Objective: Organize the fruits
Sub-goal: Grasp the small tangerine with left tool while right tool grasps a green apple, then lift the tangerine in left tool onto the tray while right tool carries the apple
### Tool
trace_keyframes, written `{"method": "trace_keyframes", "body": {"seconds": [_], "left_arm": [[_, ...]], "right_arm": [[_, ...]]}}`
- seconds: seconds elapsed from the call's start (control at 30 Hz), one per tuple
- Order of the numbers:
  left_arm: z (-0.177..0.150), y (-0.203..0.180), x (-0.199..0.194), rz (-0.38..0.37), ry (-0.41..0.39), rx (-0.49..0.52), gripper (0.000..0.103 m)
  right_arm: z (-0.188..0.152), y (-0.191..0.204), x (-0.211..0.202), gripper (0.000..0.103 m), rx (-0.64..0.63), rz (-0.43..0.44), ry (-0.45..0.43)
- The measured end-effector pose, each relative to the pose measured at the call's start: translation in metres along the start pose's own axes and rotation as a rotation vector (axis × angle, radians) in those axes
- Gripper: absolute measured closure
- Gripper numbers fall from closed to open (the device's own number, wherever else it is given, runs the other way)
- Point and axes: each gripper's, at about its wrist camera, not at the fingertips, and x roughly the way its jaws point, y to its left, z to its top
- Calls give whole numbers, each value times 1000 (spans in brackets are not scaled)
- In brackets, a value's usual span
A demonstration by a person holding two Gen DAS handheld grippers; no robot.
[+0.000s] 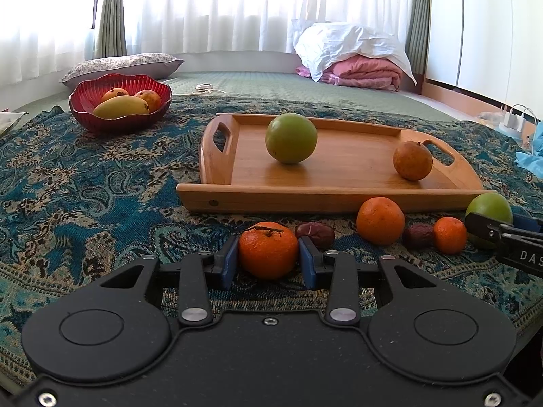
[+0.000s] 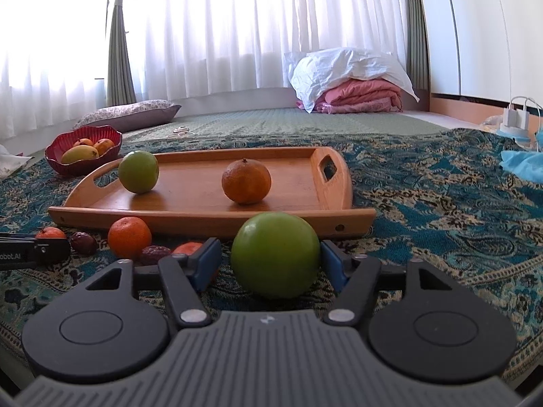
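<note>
While both of your grippers are sitting low over the paisley cloth [image 1: 85, 183], each one is framing its own fruit, and the wooden tray [image 1: 325, 196] is lying straight ahead, just beyond both. Your left gripper [image 1: 268, 264] is bracketing a tangerine [image 1: 268, 251] with a stem on top: the blue pads [image 1: 226, 264] are standing against its two sides, narrowed down to the fruit's width, so I'm reading this as a grip on it — though the tangerine is resting on the cloth, not lifted.

Your right gripper [image 2: 271, 264] is straddling a green apple [image 2: 275, 254], a much wider fruit. Its right pad is meeting the apple's edge, while its left pad [image 2: 207, 264] is showing a sliver of cloth between itself and the skin — so those jaws are standing about half open and not yet pressing.

The relation that matters is near-to-far. The tray's near wall is running left to right across both views, just beyond the fruit, and the bare wood is lying between a second green apple [image 1: 291, 137] at the left of the tray and a brownish orange [image 1: 412, 161] at the right. I'm judging that each fruit needs to rise clear of that wall before travelling away from you.

A larger orange [image 1: 380, 220], a small tangerine [image 1: 449, 235] and two dark dates [image 1: 315, 232] are lying loose on the cloth between your grippers, and a red bowl [image 1: 118, 115] of mangoes is sitting far left.
</note>
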Motion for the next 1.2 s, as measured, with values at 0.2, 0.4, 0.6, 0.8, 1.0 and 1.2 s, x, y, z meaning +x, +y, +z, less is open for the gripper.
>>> {"method": "trace_keyframes", "body": {"seconds": [0.2, 0.4, 0.6, 0.8, 1.0, 1.2], "left_arm": [[2, -1, -4, 2, -14, 3, 67], [6, -2, -8, 3, -27, 3, 67], [12, -4, -12, 1, -41, 7, 67], [26, -6, -11, 3, -55, 9, 68], [47, -5, -4, 0, -69, -11, 68], [64, -6, 6, -1, -79, -10, 68]], "right_arm": [[-2, -1, 1, 37, 13, -2, 9], [-1, -3, 2, 43, 21, -10, 12], [3, -4, -2, 44, 40, 0, -2], [17, -2, -6, 44, 46, 8, -43], [37, -2, 0, 45, 37, -1, -69], [49, -7, 11, 45, 60, -3, -60]]}}
